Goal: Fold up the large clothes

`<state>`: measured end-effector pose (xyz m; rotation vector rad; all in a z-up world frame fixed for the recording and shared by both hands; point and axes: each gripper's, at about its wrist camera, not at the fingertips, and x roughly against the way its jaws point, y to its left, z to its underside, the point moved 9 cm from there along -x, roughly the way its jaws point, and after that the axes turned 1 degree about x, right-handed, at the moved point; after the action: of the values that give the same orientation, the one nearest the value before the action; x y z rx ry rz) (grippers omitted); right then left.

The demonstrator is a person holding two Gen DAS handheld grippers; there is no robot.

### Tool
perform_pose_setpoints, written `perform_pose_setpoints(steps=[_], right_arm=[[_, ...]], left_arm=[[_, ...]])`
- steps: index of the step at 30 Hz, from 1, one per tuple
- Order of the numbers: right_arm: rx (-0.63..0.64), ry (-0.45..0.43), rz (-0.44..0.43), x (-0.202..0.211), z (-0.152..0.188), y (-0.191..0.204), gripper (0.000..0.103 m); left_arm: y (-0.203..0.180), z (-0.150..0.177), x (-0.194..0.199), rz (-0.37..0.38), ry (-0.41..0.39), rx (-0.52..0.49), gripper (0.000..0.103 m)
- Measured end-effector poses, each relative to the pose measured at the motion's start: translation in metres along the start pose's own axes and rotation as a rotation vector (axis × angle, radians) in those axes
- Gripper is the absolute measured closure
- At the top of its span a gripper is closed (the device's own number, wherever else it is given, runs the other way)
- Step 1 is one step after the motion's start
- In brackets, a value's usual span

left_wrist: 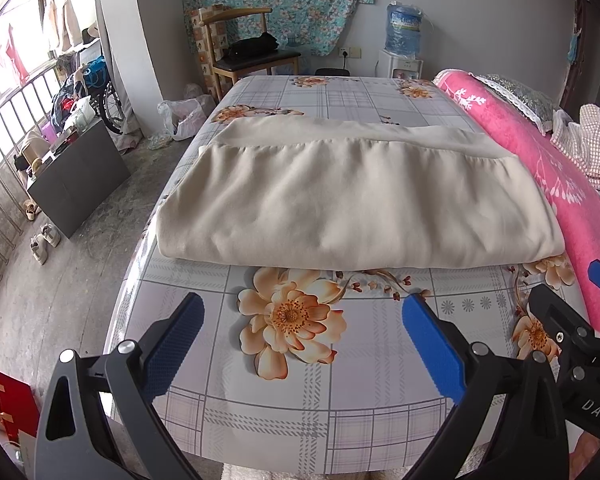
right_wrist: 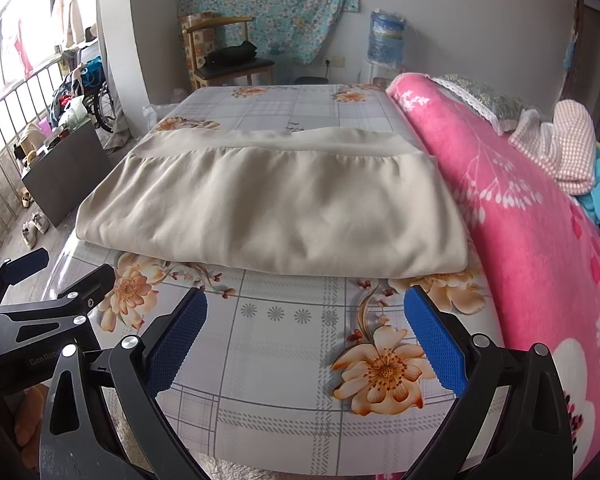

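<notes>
Cream folded garment on bed — beyond both tools — left tool, right tool gaping, empty

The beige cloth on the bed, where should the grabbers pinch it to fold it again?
Probably at its two near corners. The beige cloth lies flat and folded on the bed, its thick near edge facing both open grippers. The left gripper could come in low from the front to the near-left corner, the right gripper to the near-right corner beside the pink blanket.
</notes>
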<state>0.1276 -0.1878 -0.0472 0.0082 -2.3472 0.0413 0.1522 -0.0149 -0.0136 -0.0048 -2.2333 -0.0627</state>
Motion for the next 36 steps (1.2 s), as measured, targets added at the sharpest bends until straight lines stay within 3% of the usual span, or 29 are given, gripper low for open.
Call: perform_pose_setpoints(steps=[36], right_arm=[[-0.003, -0.003, 0.012, 0.0047, -0.0021, 0.0012, 0.008]], left_arm=[[0.0002, 0.0023, 0.0017, 0.002, 0.008, 0.01, 0.006]])
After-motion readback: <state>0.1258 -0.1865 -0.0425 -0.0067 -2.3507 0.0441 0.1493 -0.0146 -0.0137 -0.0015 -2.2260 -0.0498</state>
